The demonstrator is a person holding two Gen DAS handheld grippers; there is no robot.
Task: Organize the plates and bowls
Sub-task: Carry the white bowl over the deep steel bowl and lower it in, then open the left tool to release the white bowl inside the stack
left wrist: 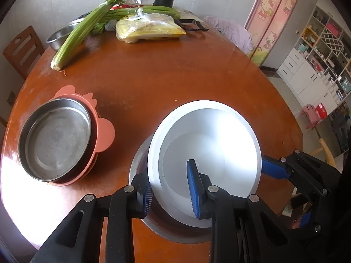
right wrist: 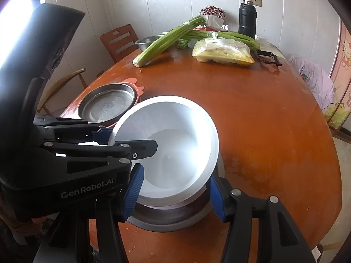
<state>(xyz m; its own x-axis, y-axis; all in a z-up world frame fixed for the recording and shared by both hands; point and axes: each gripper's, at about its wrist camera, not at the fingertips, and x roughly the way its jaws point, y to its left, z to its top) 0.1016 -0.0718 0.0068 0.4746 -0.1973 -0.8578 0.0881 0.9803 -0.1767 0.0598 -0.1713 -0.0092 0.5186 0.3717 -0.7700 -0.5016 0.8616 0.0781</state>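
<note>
The left gripper is clamped on the near rim of the white bowl, one pad inside, one outside. The right gripper pinches the opposite rim. The bowl sits tilted in a steel bowl on the glossy brown surface. Risk: smooth, glazed-looking walls, thin rim, so an uneven pull could slip it free or drag the steel bowl. The steel plate rests on a coral, eared silicone dish nearby.

A white bowl sits tilted in a steel bowl near the front of the table. The right gripper straddles the steel bowl's rim; the left gripper pinches the white bowl's left rim.
</note>
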